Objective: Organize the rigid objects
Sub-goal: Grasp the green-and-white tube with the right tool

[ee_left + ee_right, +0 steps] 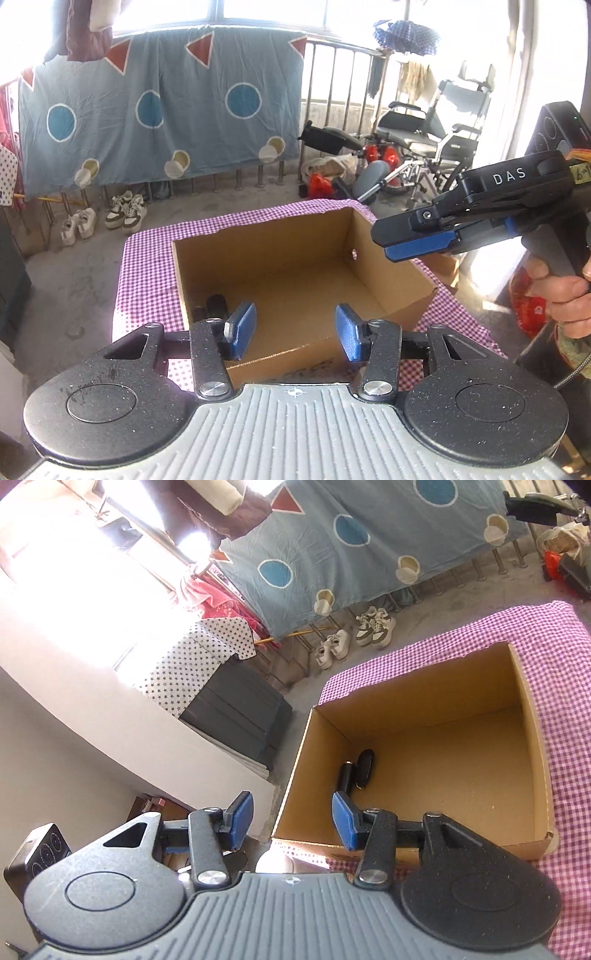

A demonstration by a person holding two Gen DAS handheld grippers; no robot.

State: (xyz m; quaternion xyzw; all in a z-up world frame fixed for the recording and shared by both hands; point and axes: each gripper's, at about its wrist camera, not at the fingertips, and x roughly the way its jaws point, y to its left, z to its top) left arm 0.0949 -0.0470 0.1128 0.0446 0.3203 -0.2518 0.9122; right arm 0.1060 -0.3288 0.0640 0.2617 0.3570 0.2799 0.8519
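1. Left wrist view: the left gripper (pixel 294 331) hung over the near edge of the cardboard box (pixel 391 273). Its two blue fingers (pixel 242 329) stood wide apart and held nothing.
2. Left wrist view: the right gripper (pixel 415 247) came in from the right side, above the right wall of the box. From this side I could not tell if its fingers were apart or together.
3. Left wrist view: the box sat on a table with a purple checked cloth (pixel 147 258). Two small dark things (pixel 212 308) lay in the near left corner of the box. They were partly hidden behind a finger. The rest of the box floor looked bare.
4. Right wrist view: the right gripper (pixel 293 819) hung near the left corner of the box (pixel 535 746). Its blue fingers (pixel 242 818) were wide apart with nothing between them.
5. Right wrist view: the dark things showed better here. A black tube shape (pixel 347 777) lay just beside a dark oval thing like a car key (pixel 364 768), close to the left wall. I could not tell if they touched.
6. I think both hands were free to fetch the next hard thing. To do it well, grab it by its middle, lift it clear over the wall, and set it down beside the two dark things, not on top of them. No other loose thing showed on the cloth (pixel 561 686).
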